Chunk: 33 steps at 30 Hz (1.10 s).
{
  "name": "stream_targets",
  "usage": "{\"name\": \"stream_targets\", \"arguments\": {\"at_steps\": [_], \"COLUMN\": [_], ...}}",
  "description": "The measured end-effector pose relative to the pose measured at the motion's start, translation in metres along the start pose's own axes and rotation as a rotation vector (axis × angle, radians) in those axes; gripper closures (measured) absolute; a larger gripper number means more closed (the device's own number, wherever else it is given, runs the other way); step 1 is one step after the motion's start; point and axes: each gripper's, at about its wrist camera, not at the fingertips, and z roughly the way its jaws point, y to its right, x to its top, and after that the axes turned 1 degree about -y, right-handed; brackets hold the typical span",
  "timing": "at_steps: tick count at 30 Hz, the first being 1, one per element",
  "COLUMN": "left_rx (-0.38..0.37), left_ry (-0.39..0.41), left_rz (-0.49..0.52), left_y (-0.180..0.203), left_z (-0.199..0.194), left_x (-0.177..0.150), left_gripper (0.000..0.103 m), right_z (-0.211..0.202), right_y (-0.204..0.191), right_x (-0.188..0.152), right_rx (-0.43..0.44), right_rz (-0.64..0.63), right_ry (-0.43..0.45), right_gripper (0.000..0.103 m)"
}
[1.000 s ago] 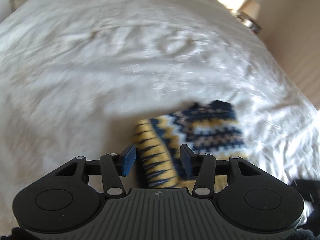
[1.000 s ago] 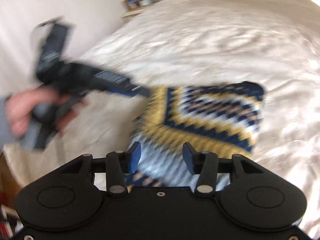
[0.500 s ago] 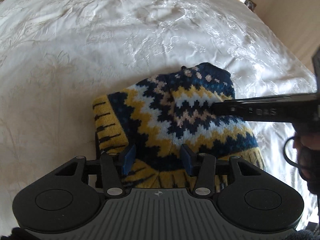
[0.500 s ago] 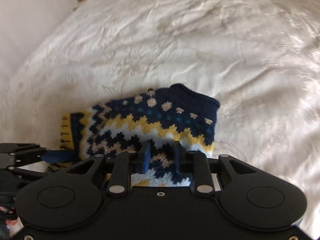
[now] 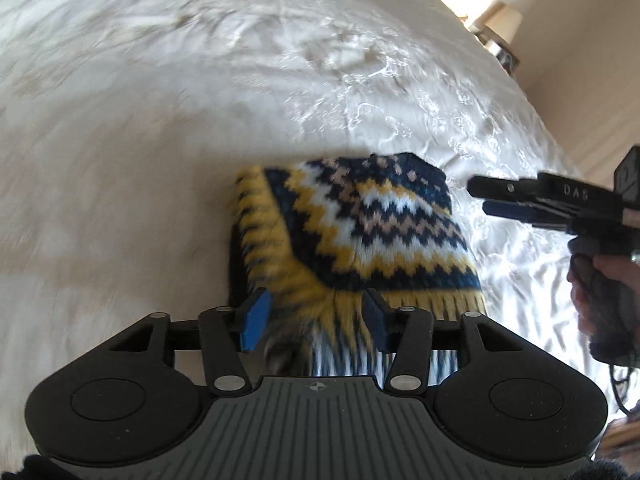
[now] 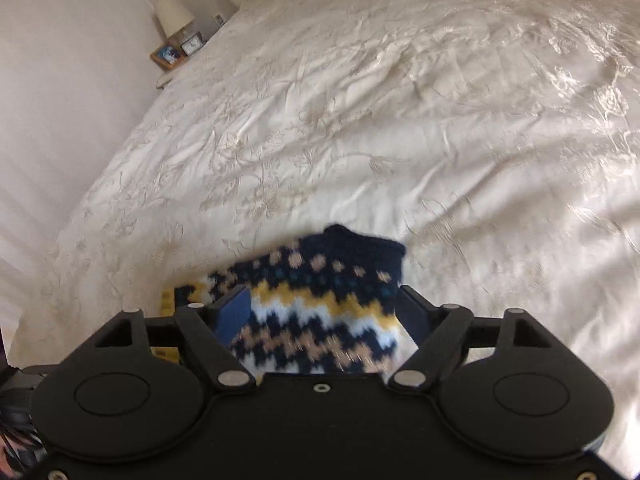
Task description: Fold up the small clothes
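Observation:
A small knitted garment [image 5: 360, 232] in navy, yellow, white and beige zigzags lies folded on the white bedspread [image 5: 200, 100]. My left gripper [image 5: 314, 320] is open, its fingers straddling the garment's yellow ribbed near edge. My right gripper [image 6: 324, 312] is open above the garment [image 6: 320, 292], which shows between its fingers; I cannot tell if they touch it. In the left wrist view the right gripper [image 5: 496, 200] hangs to the right of the garment, clear of it.
The embroidered bedspread [image 6: 400, 120] spreads wide beyond the garment. A bedside table with a lamp [image 6: 174, 16] and picture frames stands at the far left by the wall. Another lamp [image 5: 500, 28] stands at the bed's far right.
My right gripper has opened and drawn back off the garment to its right side. My left gripper has pulled back slightly toward the garment's near edge, staying open.

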Motion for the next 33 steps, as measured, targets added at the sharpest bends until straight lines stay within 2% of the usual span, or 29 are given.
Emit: {"name": "stream_targets", "arguments": {"at_steps": [4,8,12,15,16,20,24,26,27,28,29,30,31,33], "left_rx": [0.002,-0.01,-0.058,-0.091,-0.103,-0.141,-0.154,-0.148,-0.145,-0.155,-0.15,-0.131,-0.12,-0.102], "left_ry": [-0.07,-0.151,-0.195,-0.224,-0.229,-0.22,-0.195,-0.173,-0.161,-0.153,-0.152,-0.145,-0.138,-0.119], "left_rz": [-0.05,-0.1,-0.097,-0.099,-0.097,-0.089,-0.073,-0.128,-0.157,-0.17,-0.175,-0.171,-0.161,-0.134], "left_y": [-0.004,-0.009,-0.006,-0.002,0.0,0.006,0.012,0.012,0.011,0.011,0.011,0.014,0.015,0.025], "left_z": [-0.006,0.009,0.032,0.051,0.056,0.068,0.073,0.073,0.072,0.07,0.068,0.065,0.061,0.053], "left_x": [-0.023,-0.042,-0.046,-0.041,-0.039,-0.035,-0.034,-0.036,-0.037,-0.037,-0.037,-0.038,-0.038,-0.039], "left_gripper": [0.046,0.046,0.045,0.031,0.027,0.021,0.021,0.022,0.03,0.048,0.056,0.065,0.073,0.078], "right_z": [0.006,0.016,0.035,0.055,0.059,0.08,0.087,0.084,0.082,0.081,0.078,0.075,0.071,0.061], "right_y": [0.011,0.02,0.022,0.022,0.022,0.021,0.018,0.018,0.017,0.016,0.014,0.012,0.012,0.017], "right_x": [-0.009,-0.018,-0.02,-0.017,-0.016,-0.015,-0.017,-0.019,-0.019,-0.019,-0.019,-0.019,-0.019,-0.018], "right_rx": [-0.008,-0.004,0.054,0.096,0.105,0.133,0.125,0.12,0.118,0.12,0.115,0.102,0.092,0.096], "right_rz": [0.011,0.06,0.096,0.113,0.119,0.157,0.148,0.157,0.16,0.16,0.148,0.133,0.135,0.172], "right_ry": [-0.064,-0.114,-0.158,-0.191,-0.2,-0.225,-0.226,-0.222,-0.222,-0.231,-0.232,-0.222,-0.216,-0.204], "right_gripper": [0.017,0.014,0.013,0.012,0.012,0.0,0.0,0.0,0.0,0.001,0.015,0.036,0.041,0.052]}}
